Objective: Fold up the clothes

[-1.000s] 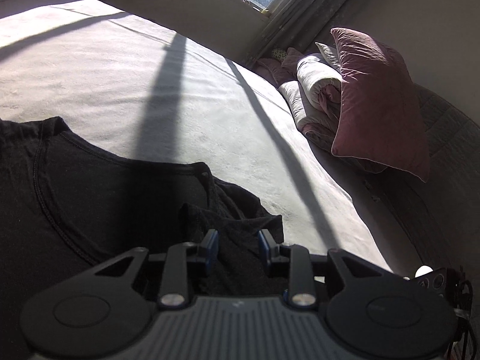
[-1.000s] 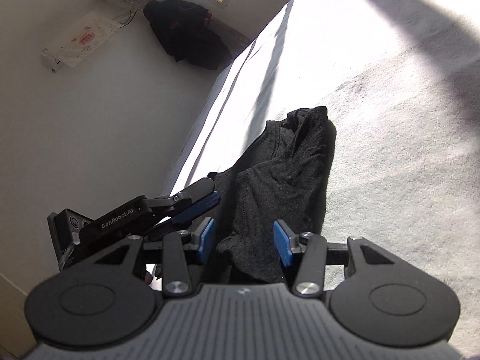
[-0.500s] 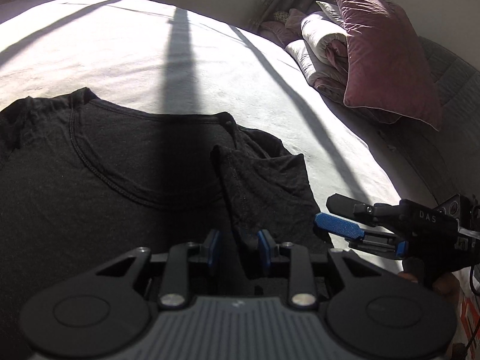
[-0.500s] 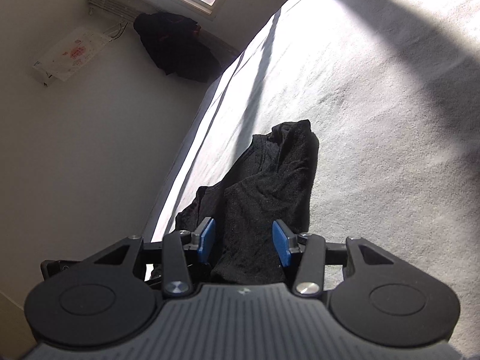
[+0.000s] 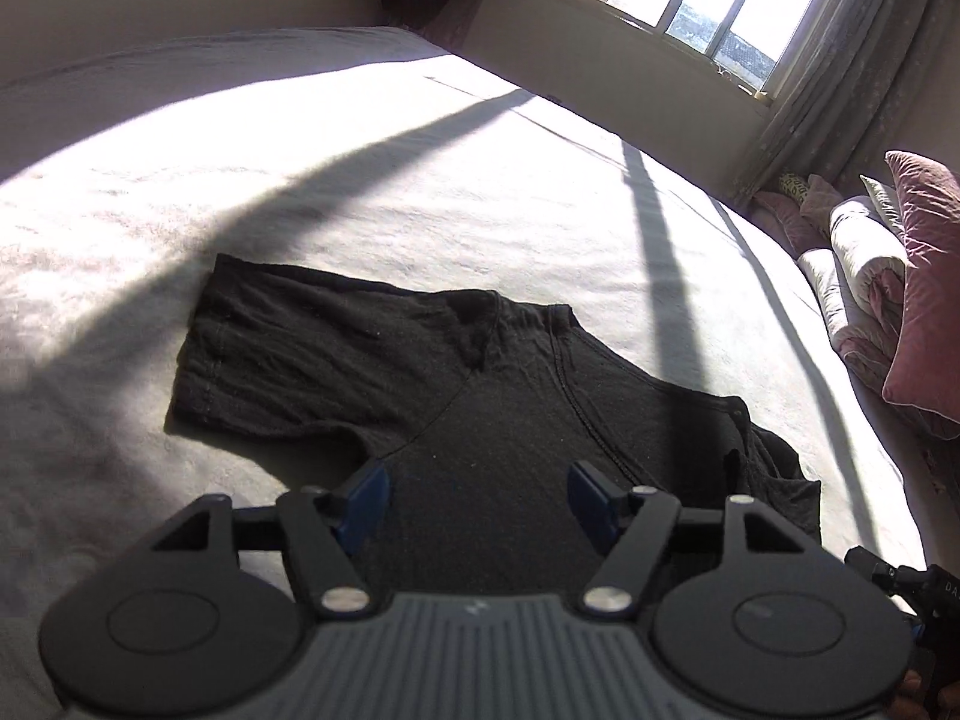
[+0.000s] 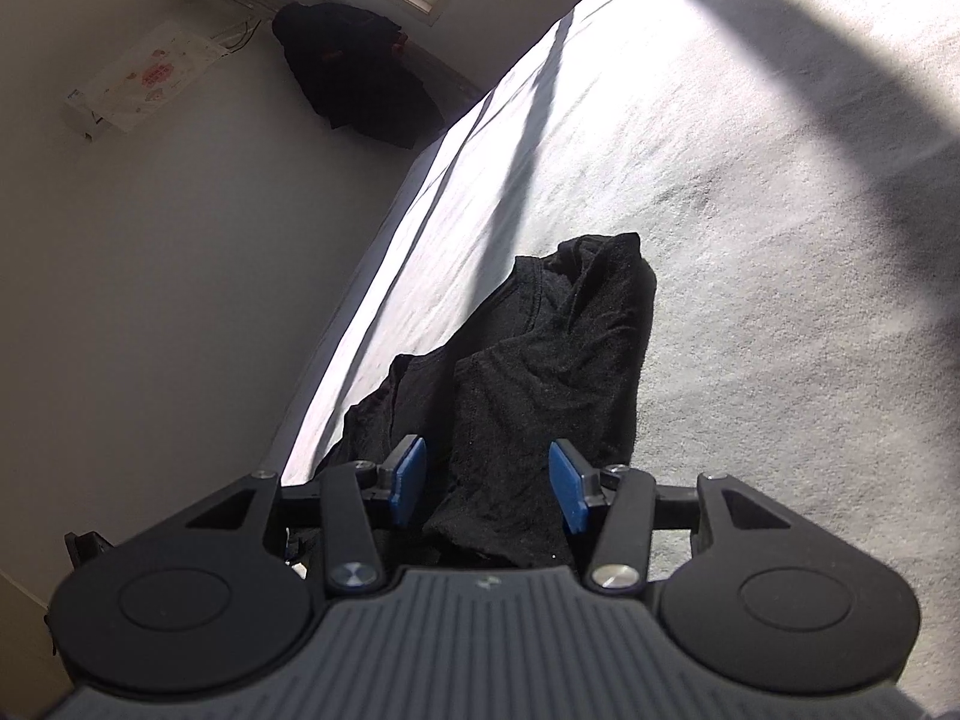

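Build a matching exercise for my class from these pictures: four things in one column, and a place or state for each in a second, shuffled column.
Things:
1. black short-sleeved T-shirt
2. dusty-pink velvet pillow
3. left gripper
4. dark garment hanging in the corner

Places or states:
A. open, above the shirt's body
B. beside the wall below the window
C. spread on the white bed sheet, one sleeve laid out flat
D. leaning on rolled bedding at the bed's edge

Pairs: 1-C, 2-D, 3-A, 4-B
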Demonstrator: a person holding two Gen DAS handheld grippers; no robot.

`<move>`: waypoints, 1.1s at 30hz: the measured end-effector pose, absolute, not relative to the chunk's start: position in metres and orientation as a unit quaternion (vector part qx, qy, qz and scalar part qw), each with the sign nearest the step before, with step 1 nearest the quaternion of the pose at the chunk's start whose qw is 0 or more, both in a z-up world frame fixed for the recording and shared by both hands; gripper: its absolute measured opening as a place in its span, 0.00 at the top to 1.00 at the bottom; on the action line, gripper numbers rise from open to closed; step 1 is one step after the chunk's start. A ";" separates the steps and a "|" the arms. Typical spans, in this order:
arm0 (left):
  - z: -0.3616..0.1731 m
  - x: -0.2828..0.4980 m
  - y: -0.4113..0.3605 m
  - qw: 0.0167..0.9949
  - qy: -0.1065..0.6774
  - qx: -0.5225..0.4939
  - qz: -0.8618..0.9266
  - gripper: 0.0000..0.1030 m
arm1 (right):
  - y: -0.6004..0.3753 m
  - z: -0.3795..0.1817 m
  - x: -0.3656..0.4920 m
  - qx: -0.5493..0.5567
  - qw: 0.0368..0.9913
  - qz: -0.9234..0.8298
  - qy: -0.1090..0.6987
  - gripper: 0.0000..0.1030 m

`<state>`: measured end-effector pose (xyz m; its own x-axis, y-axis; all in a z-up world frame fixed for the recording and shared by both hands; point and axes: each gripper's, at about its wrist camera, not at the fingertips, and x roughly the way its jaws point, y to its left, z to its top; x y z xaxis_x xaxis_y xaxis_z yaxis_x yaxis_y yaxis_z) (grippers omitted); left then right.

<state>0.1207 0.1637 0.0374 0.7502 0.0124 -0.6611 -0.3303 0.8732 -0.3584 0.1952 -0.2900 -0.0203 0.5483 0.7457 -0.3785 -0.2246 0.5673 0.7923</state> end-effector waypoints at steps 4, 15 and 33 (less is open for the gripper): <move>0.026 0.114 0.194 0.894 0.322 -0.269 0.156 0.34 | -0.288 -0.023 0.198 0.351 0.806 0.296 0.374 0.51; -0.002 0.128 0.219 0.887 0.239 -0.317 0.236 0.49 | -0.285 -0.024 0.199 0.347 0.807 0.299 0.373 0.51; 0.026 0.158 0.163 0.952 0.208 -0.221 -0.026 0.95 | -0.272 -0.005 0.195 0.326 0.818 0.305 0.364 0.51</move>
<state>0.1583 0.1629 0.0258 0.9121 -0.1417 -0.3848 -0.0423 0.9009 -0.4320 0.1949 -0.2724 -0.0046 0.5498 0.7355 -0.3959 -0.2618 0.6018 0.7545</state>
